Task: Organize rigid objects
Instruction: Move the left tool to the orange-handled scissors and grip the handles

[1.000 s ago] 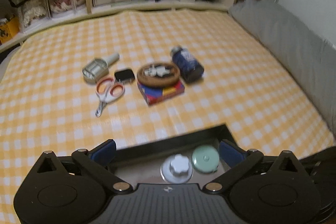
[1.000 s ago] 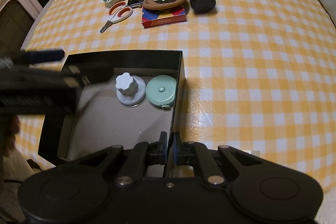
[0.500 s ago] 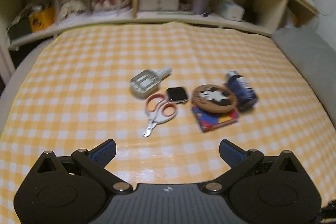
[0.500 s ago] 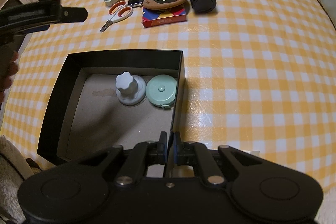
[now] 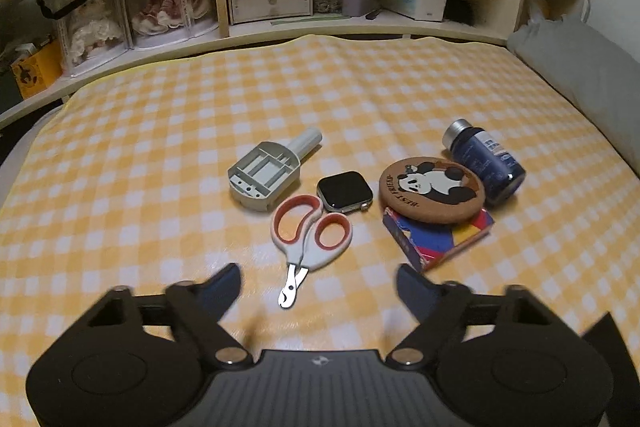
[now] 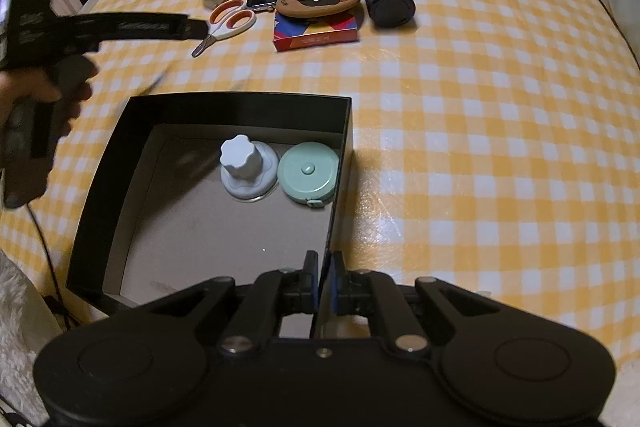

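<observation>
**Left jaws closing above scissors, right clamped on box wall**

Left gripper (image 5: 319, 281) over the yellow checked cloth (image 5: 160, 131), jaws closing but still wide apart; nothing pressed between them; only the blade tip of the orange-and-white scissors (image 5: 308, 233) just ahead of the gap, lying flat on the cloth.

Beside the scissors: grey plastic holder (image 5: 265, 175) on the far left, touching or almost touching the handles; black smartwatch body (image 5: 345, 191) just behind the right handle; round panda coaster (image 5: 432, 189) resting on top of the red-and-blue card box (image 5: 436, 241); dark blue bottle (image 5: 486, 163) lying on its side next to the coaster.

Right gripper (image 6: 326, 285) narrow, pinched on the right wall of the black box (image 6: 100, 187); inside, at the far right corner, white knob piece (image 6: 244, 165) and mint tape measure (image 6: 310, 171), side by side, touching; rest of the floor bare.

Hand (image 6: 36, 95) on the left gripper's handle, seen at the left edge of the right wrist view.
</observation>
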